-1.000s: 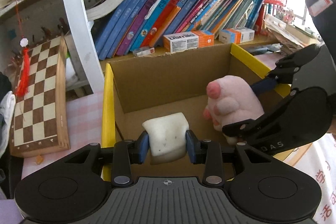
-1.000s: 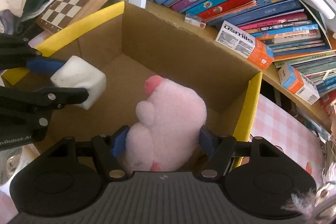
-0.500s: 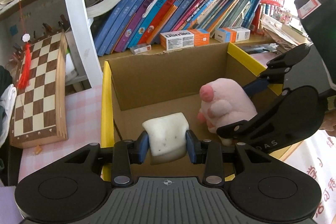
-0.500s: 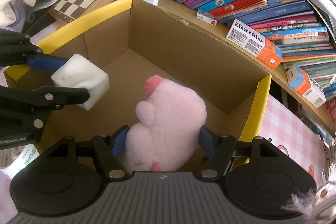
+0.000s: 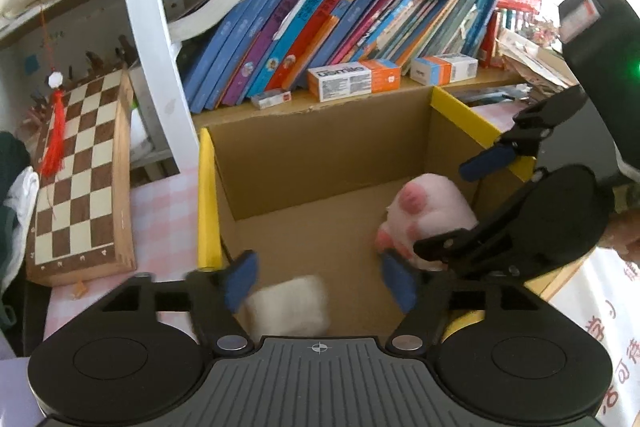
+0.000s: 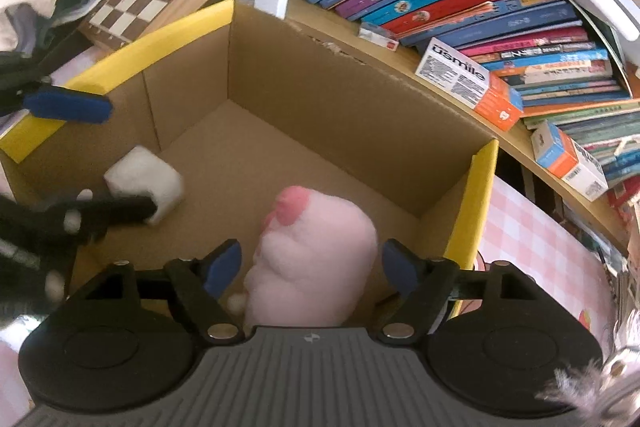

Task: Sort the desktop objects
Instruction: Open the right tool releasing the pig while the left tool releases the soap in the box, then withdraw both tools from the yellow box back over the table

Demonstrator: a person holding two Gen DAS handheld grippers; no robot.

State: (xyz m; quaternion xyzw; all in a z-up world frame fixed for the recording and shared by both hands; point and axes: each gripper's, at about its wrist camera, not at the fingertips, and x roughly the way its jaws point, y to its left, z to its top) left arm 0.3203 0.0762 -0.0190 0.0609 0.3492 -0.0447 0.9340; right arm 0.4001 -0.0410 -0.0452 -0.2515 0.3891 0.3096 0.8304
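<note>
Left wrist view: the left gripper (image 5: 320, 281) hangs spread wide over a white foam block (image 5: 288, 305) inside the cardboard box (image 5: 304, 151); the right gripper (image 6: 310, 267), likewise spread, flanks a pink plush paw (image 6: 316, 263) on the box floor.

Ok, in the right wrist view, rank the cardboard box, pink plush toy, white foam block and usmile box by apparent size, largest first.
1. cardboard box
2. pink plush toy, though it sits nearest the camera, which inflates it
3. and 4. usmile box and white foam block look alike; no ranking.
</note>
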